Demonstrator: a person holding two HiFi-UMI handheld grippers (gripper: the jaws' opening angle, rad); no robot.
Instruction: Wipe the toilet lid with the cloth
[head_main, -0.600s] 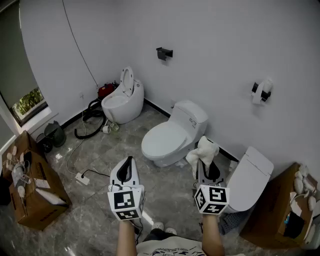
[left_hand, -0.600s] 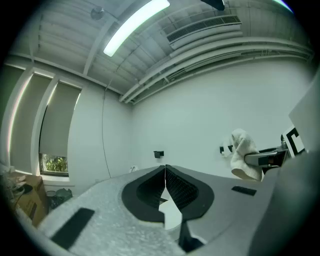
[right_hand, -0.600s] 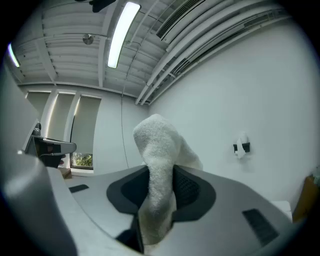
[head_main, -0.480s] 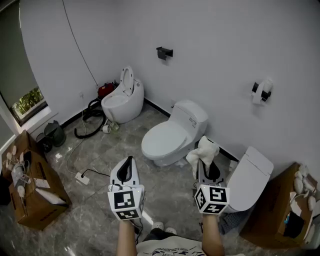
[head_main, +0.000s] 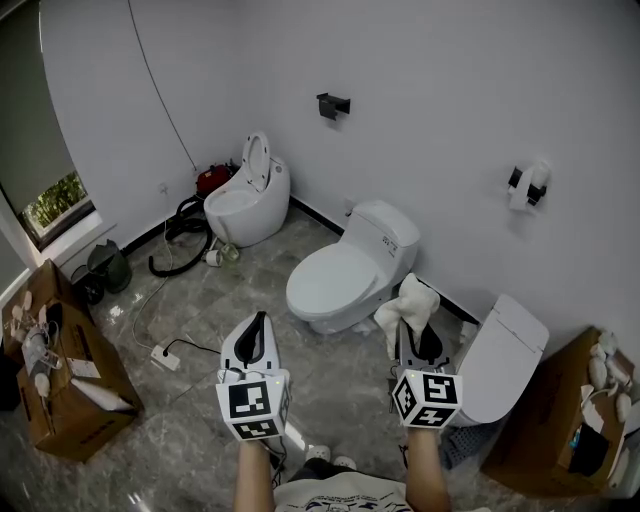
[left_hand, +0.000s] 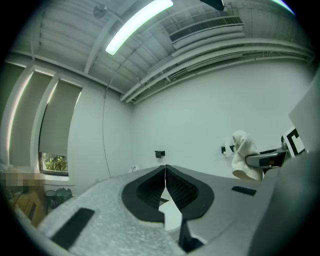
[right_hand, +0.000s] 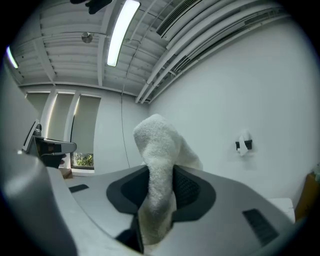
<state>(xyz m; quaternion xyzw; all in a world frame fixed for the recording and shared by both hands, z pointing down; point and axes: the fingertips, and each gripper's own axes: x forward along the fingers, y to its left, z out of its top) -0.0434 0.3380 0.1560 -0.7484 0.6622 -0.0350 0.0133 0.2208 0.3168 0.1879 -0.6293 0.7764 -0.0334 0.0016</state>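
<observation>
Pinching the white cloth (right_hand: 159, 165) between its dark pads, the right tool (right_hand: 160, 192) holds the fabric upright, with the bunched top rising above the jaw tips and a tail hanging below them. In the head view the cloth (head_main: 408, 303) sits at the front end of the right tool (head_main: 412, 330), in the air and apart from the closed toilet lid (head_main: 333, 283), which lies ahead of that tool and to its left. The left tool (head_main: 260, 330) is held alongside, its tips short of the same toilet (head_main: 380, 232). Only the left gripper view shows the left tool (left_hand: 164, 182) with its jaws pressed together on nothing, and it catches the cloth (left_hand: 244, 155) off to its right. Only the head view shows the grey floor (head_main: 190, 400), a second toilet (head_main: 247, 195) with its seat raised far beyond the left tool, and a third toilet (head_main: 500, 355) just right of the right tool.
</observation>
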